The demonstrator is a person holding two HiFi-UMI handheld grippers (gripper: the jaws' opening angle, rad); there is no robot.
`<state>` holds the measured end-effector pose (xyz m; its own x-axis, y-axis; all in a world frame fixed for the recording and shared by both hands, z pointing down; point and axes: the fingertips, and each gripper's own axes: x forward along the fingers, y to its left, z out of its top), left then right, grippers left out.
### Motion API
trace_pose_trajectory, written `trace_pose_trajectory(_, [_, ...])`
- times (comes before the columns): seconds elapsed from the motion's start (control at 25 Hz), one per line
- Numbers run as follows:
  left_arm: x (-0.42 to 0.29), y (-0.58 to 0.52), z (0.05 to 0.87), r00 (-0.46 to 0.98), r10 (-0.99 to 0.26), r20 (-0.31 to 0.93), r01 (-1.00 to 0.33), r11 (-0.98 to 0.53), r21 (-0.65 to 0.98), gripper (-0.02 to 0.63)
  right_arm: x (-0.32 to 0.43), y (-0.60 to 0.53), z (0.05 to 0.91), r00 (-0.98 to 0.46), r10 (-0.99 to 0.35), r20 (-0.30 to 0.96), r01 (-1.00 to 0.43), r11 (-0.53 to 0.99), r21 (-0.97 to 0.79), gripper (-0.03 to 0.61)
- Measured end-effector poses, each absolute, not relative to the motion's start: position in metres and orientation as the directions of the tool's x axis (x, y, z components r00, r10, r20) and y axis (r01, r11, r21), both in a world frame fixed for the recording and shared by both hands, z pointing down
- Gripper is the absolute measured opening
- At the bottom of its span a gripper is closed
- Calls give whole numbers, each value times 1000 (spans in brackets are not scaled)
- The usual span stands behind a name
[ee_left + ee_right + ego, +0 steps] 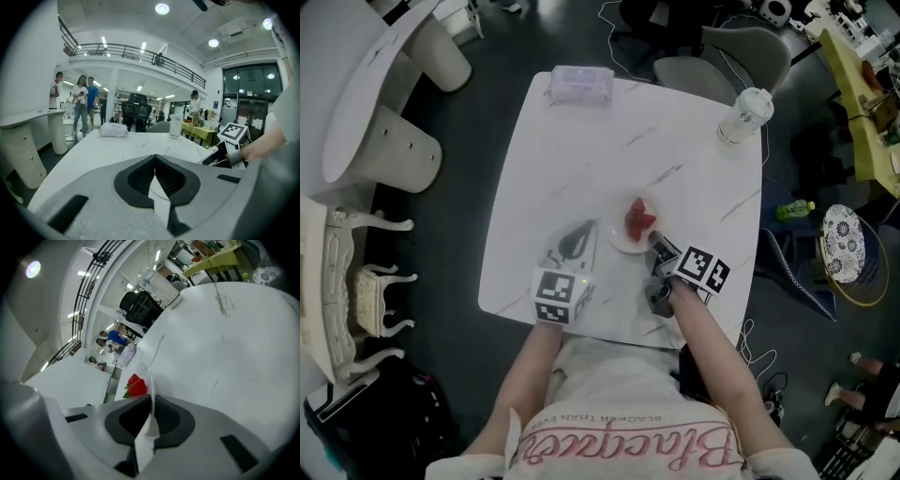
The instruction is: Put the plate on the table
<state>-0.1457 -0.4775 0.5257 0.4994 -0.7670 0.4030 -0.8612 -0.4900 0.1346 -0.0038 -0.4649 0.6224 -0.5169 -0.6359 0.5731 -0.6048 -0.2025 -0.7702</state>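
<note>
A white marble-patterned table (pixel 675 150) fills the head view, with dark floor and chairs around it. Far ahead of the two grippers, near the table's far edge, stand a lidded cup (pixel 744 114) and a soft packet (pixel 579 84). The left gripper (pixel 572 246) hovers over the near edge. Just beside it, the right gripper (pixel 661 251) meets a small clear plate (pixel 623 242) at its tips. The plate carries red strawberries (pixel 639 219). Whether the plate's base is touching the table cannot be told.

In the left gripper view, the jaws are pressed together with nothing between them. Bare tabletop lies ahead.

In the right gripper view, the jaws are clamped on the plate's thin near rim. The strawberries sit on the plate just beyond the tips.

The step in hand looks like setting the plate down. It likely needs to come down level, so the strawberries do not roll. The base should rest flat before the jaws part.
</note>
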Motion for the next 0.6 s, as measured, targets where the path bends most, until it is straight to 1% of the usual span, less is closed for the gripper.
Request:
trace_pose_trajectory(0.08, [-147,-478,530,508,-758,409,-856,-498,139,5,-1,-468,625,-473,-641,604,-681,-169,-713,12])
trace_pose_trajectory(0.28, [-147,-477,536,525,-738,424,-845,-514,151,5,2,-471,630,-366,-634,682,-829,-112,-548,58])
trace_pose_trajectory(0.4, [-149,-478,541,534,-728,430,-838,-523,155,5,7,-475,632,-273,-638,720,-910,-73,-409,81])
trace_pose_trajectory(0.48, [-149,-479,543,542,-720,432,-832,-530,161,5,8,-477,635,-237,-636,734,-938,-46,-343,97])
trace_pose_trajectory(0.6, [-149,-479,546,554,-710,435,-824,-542,166,5,7,-477,637,-224,-631,743,-952,-22,-306,106])
